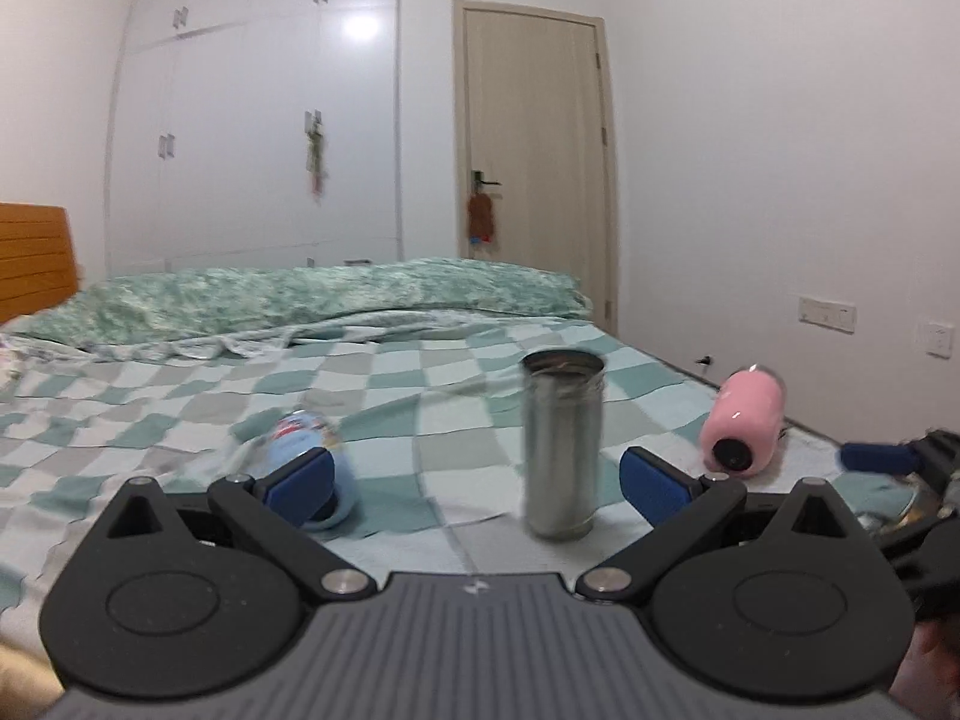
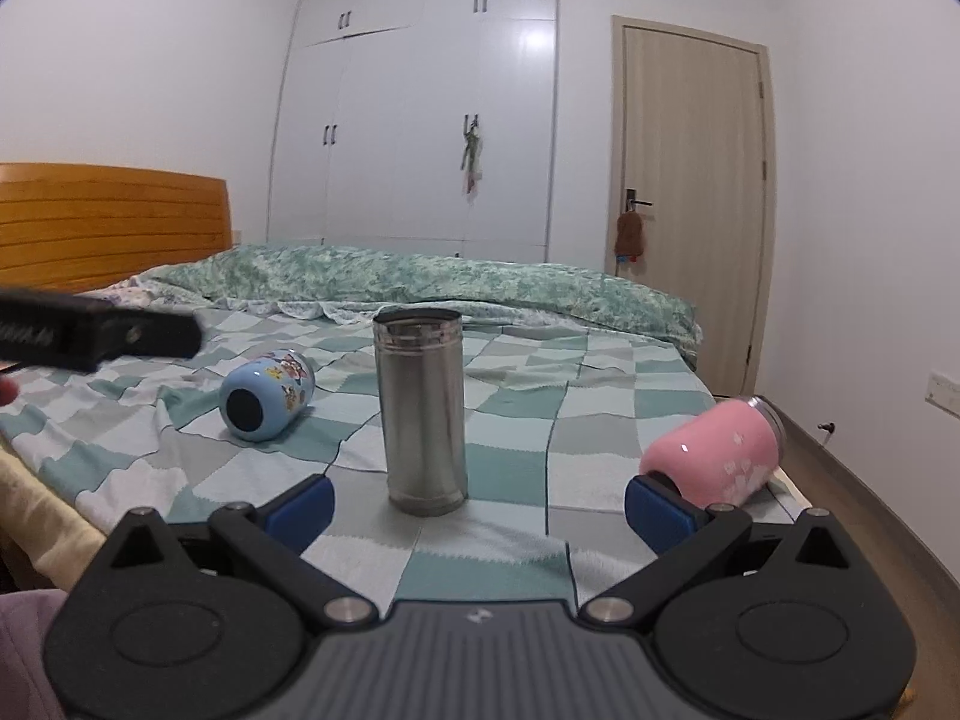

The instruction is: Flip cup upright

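Steel cup [image 2: 423, 411] stands upright ahead of both grippers' spread jaws — touching neither.

Blue cup [image 1: 312, 456] blurred (left pad hides part), headboard [image 1: 36, 264] cropped

No legible text was found in either view. A small pale emblem sat on the grey ribbed housing of the left gripper [image 1: 474, 489] and of the right gripper [image 2: 478, 510], a mark only, no letters. The blue cup [image 2: 267, 394] carried cartoon figures, no readable words. The pink cup [image 2: 717, 452] bore faint white shapes, unreadable. White lettering on the black bar [image 2: 99, 337] at the left edge of the right wrist view was too blurred to read.
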Demonstrator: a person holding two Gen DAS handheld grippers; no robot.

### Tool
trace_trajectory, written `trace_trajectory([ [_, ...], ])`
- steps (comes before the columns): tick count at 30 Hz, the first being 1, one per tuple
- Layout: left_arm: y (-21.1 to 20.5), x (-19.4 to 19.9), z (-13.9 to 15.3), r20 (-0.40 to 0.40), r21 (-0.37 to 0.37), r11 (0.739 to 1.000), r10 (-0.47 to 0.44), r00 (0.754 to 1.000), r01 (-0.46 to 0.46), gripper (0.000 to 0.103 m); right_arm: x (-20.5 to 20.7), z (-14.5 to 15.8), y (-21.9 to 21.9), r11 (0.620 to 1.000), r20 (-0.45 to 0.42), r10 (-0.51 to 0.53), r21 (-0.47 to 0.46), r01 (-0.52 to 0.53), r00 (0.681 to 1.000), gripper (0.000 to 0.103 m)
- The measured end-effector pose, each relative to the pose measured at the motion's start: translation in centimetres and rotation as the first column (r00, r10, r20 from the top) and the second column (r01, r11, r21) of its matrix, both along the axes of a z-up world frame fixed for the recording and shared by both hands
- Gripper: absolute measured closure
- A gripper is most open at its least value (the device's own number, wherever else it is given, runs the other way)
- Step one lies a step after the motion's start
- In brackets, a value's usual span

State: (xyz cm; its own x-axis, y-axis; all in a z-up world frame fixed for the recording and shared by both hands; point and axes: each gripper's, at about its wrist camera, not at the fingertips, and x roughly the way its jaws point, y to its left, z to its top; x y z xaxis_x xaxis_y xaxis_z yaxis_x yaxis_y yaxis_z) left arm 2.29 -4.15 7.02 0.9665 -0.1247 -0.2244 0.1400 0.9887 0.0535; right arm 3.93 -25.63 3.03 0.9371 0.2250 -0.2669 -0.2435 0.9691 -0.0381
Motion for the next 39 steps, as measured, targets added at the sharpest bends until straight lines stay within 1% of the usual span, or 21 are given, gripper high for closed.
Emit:
trace_trajectory([
  [2,0.6,-1.3,-1.4,0.026,0.022,1.0,0.019,0.999,-0.02,0.0,-0.9,-0.6,-0.1,1.0,0.007,-0.015,0.013,0.015,1.0,0.0],
  [4,1.1,-2.1,-2.7,0.029,0.024,0.999,0.033,0.999,-0.033,0.0,-1.5,-1.3,-0.2,0.999,0.013,-0.029,0.016,0.029,0.999,0.0],
  [5,1.3,-2.3,-3.2,0.024,0.019,0.999,0.042,0.999,-0.042,0.0,-1.8,-1.6,-0.2,0.999,0.016,-0.036,0.015,0.035,0.999,0.0],
  [8,2.5,-2.4,-5.0,0.007,-0.03,0.996,0.084,0.996,-0.084,0.0,-2.5,-2.6,-0.2,0.998,0.029,-0.053,0.017,0.053,0.998,0.0],
  [10,3.2,-2.5,-6.2,0.024,-0.06,0.991,0.124,0.992,-0.122,0.0,-2.7,-3.1,-0.3,0.998,0.047,-0.062,0.025,0.061,0.997,0.0],
  [12,3.5,-2.8,-7.2,0.042,-0.065,0.986,0.154,0.987,-0.151,0.0,-2.9,-3.6,-0.3,0.997,0.065,-0.068,0.029,0.066,0.996,0.0],
  [14,3.6,-2.7,-8.0,0.03,-0.059,0.984,0.171,0.985,-0.169,0.0,-2.9,-3.7,-0.2,0.997,0.077,-0.07,0.033,0.068,0.995,0.0],
  [15,3.8,-2.7,-8.1,0.023,-0.064,0.983,0.175,0.984,-0.174,0.0,-3.0,-3.8,-0.1,0.997,0.085,-0.069,0.034,0.067,0.994,0.0],
  [17,4.1,-3.0,-7.9,0.038,-0.078,0.982,0.176,0.984,-0.173,0.0,-3.1,-3.8,0.0,0.997,0.1,-0.068,0.029,0.065,0.993,0.0],
  [25,3.7,-3.2,-8.1,0.056,-0.062,0.984,0.17,0.984,-0.167,0.0,-3.5,-3.9,-0.2,0.997,0.118,-0.073,0.039,0.069,0.99,0.0],
  [39,3.7,-3.3,-8.1,0.064,-0.058,0.985,0.167,0.984,-0.164,0.0,-3.5,-4.0,-0.3,0.997,0.12,-0.074,0.039,0.07,0.99,0.0],
])
